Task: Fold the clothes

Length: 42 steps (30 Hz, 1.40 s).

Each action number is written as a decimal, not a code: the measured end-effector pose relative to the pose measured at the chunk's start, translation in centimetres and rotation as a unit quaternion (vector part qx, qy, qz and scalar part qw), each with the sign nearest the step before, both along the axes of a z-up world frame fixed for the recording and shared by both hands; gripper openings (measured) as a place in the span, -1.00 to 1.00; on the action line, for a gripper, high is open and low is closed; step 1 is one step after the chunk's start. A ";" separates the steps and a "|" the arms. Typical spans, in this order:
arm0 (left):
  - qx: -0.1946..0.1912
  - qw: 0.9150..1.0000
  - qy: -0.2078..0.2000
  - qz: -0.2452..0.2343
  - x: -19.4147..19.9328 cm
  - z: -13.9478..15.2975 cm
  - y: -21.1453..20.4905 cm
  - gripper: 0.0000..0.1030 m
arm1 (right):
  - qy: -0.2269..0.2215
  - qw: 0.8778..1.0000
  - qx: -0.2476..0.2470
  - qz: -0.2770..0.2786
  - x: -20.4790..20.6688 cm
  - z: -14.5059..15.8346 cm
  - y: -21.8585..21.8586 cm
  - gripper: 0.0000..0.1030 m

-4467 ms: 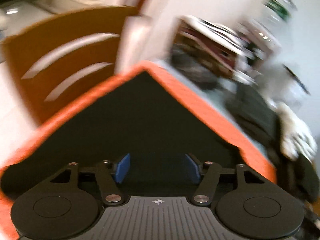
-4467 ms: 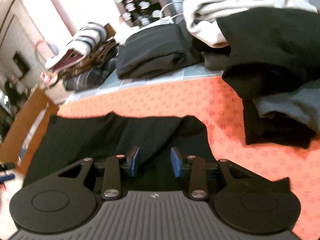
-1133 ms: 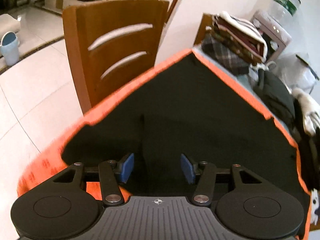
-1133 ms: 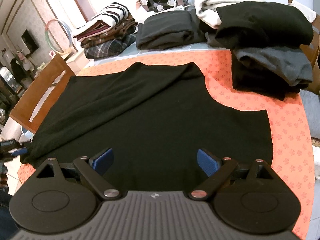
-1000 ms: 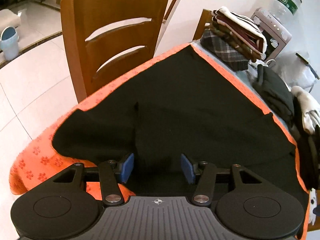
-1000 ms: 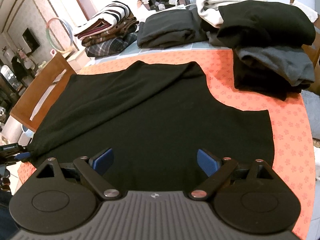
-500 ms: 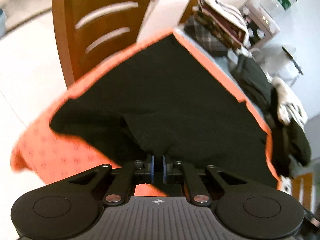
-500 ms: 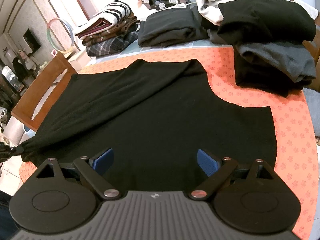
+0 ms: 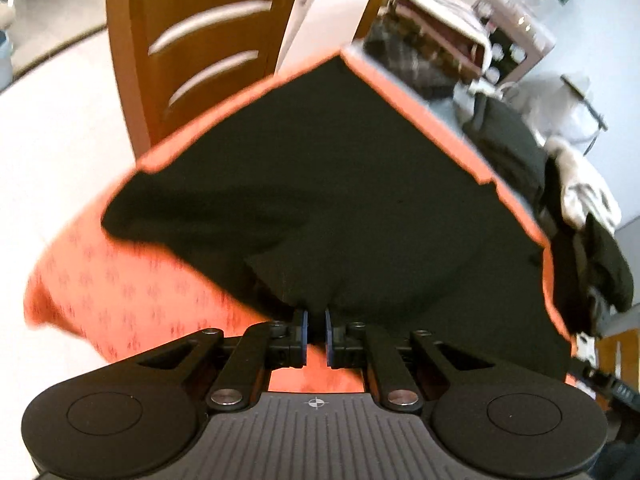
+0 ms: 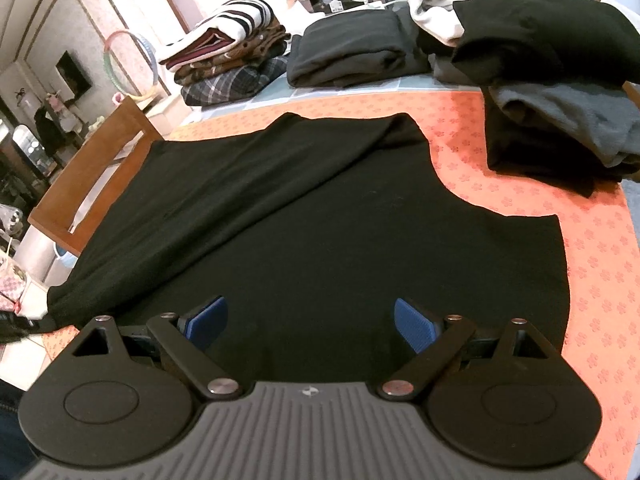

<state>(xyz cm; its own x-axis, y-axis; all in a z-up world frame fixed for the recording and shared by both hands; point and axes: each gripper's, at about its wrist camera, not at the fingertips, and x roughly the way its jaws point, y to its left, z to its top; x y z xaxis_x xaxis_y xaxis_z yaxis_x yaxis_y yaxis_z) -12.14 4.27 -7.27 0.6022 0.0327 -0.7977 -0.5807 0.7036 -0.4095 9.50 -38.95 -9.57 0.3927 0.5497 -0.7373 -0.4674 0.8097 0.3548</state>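
Observation:
A black garment (image 10: 320,216) lies spread on the orange tablecloth (image 10: 592,248). In the left wrist view my left gripper (image 9: 315,322) is shut on a bunched edge of the black garment (image 9: 320,184) and holds that edge lifted off the orange tablecloth (image 9: 132,280). My right gripper (image 10: 307,322) hovers above the garment's near hem, wide open, nothing between its blue pads (image 10: 412,324). At the far left of the right wrist view the garment's pinched corner (image 10: 60,304) rises toward the left gripper, which is mostly hidden there.
Folded clothes line the table's far side: a striped and plaid stack (image 10: 232,64), a black bundle (image 10: 352,52), a white, black and grey pile (image 10: 560,80). A wooden chair (image 9: 200,64) stands by the table's left edge, above a tiled floor (image 9: 52,128).
My left gripper went from open over the garment's edge to shut on it, then rose and drew the cloth up into a bunch. The right gripper kept still and open.

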 end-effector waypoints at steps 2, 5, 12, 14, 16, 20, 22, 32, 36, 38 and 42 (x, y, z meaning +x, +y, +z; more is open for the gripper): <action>0.001 1.000 -0.009 0.004 0.9 0.7 0.8 -0.80 | 0.001 1.000 0.000 0.000 0.0 0.0 0.2 0.82; 0.000 1.000 -0.016 0.009 2.8 1.7 2.3 -0.80 | 0.002 1.000 0.001 0.001 0.0 -0.2 0.4 0.82; 0.054 0.998 -0.003 -0.009 11.0 3.1 5.8 -0.80 | 0.010 1.000 0.003 -0.006 0.0 -0.7 0.5 0.82; 0.058 0.998 0.005 -0.010 13.4 2.8 6.9 -0.80 | 0.010 1.000 -0.001 -0.008 0.0 -0.7 0.5 0.82; 0.062 0.998 0.012 -0.010 15.7 2.5 8.0 -0.80 | 0.009 1.000 -0.005 -0.011 0.1 -0.7 0.4 0.82; 0.054 0.998 0.025 -0.001 20.4 1.6 9.9 -0.80 | 0.013 1.000 -0.011 -0.018 0.2 -0.9 0.3 0.82; 0.053 0.998 0.028 0.003 22.6 1.3 10.8 -0.80 | 0.018 0.999 -0.012 -0.023 0.3 -1.1 0.2 0.82; 0.066 0.996 0.055 0.013 31.6 -0.6 13.6 -0.78 | 0.042 0.998 -0.021 -0.037 1.5 -1.9 0.6 0.82; 0.084 0.995 0.045 0.034 32.4 -0.9 14.1 -0.60 | 0.044 0.998 -0.025 -0.034 2.1 -2.0 1.1 0.82; 0.090 0.994 0.022 0.053 32.0 -0.3 14.3 -0.23 | 0.037 0.999 -0.026 -0.029 2.5 -1.8 1.5 0.82; 0.086 0.995 -0.006 0.044 30.7 0.5 14.2 -0.17 | 0.011 1.000 -0.022 -0.005 3.6 -1.2 2.8 0.82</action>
<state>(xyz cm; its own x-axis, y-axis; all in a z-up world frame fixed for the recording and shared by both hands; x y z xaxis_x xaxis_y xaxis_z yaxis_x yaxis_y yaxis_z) 18.57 18.44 -6.75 0.5996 0.2218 -0.7690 -0.6393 0.7107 -0.2936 13.07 -36.13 -10.74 0.3805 0.5129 -0.7695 -0.4520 0.8291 0.3291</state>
